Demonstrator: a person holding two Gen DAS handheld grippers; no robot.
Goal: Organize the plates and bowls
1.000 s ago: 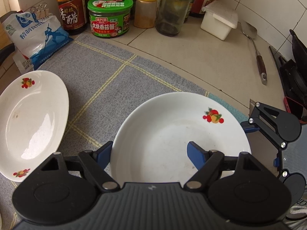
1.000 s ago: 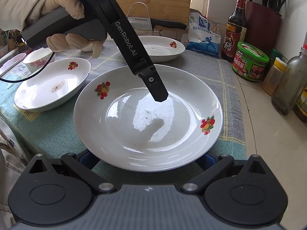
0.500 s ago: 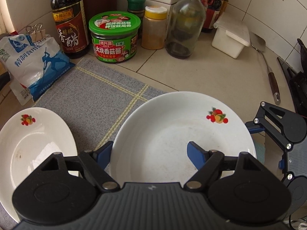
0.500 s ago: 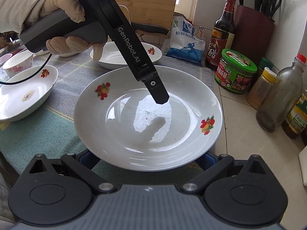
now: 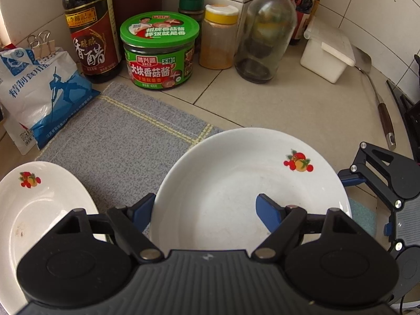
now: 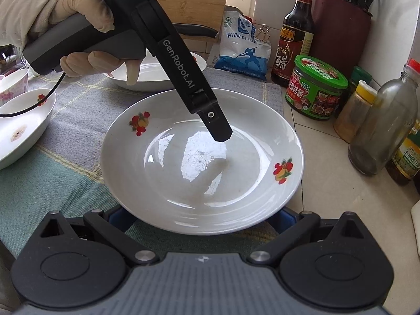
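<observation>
Up front, the left wrist view shows the left claw [image 5: 204, 208] straddling the plate's [image 5: 236, 173] rim, one finger inside; from the right wrist view, the right claw's [image 6: 202, 219] fingers hide beneath the plate, grip unclear, over the counter [image 6: 328, 189] edge

White plate [image 6: 202, 173] w/ red fruit motifs, grey-teal checked cloth [image 6: 52, 183], green-lidded jar [image 6: 316, 88]
</observation>
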